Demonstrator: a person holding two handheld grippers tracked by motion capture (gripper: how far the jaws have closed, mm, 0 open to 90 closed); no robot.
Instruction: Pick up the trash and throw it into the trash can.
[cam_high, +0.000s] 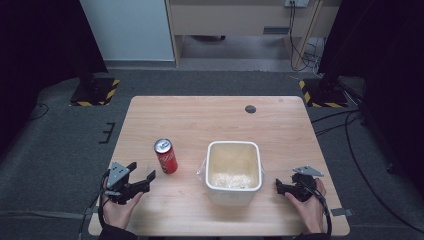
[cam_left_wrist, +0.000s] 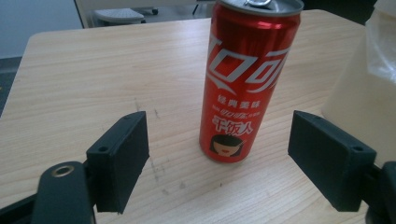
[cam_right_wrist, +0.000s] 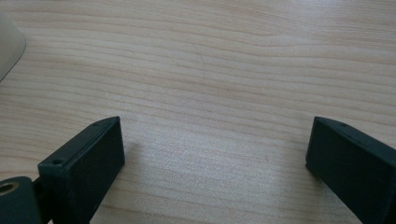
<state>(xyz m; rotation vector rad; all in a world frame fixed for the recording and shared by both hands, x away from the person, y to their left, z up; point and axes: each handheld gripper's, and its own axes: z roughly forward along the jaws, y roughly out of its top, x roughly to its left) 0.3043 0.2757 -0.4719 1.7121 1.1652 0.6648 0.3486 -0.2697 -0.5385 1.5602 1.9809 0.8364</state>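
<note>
— Nothing is gripped so far, as I read it. The red can (cam_high: 165, 156) stands upright on the table (cam_high: 215, 117), just left of the white tub (cam_high: 234, 171).

— And the left gripper (cam_left_wrist: 217, 158)?

— Jaws spread wide, the can just ahead of the gap, apart from both pads. Any grasp is all still to come.

— The right gripper (cam_right_wrist: 215, 158)?

— Also agape, over bare wood right of the tub, holding nothing.

— What's in the tub?

— Something pale at the bottom, possibly a crumpled liner; too blurred to tell.

Tub (cam_left_wrist: 359, 93) edge-cropped, contents indistinct.
</note>
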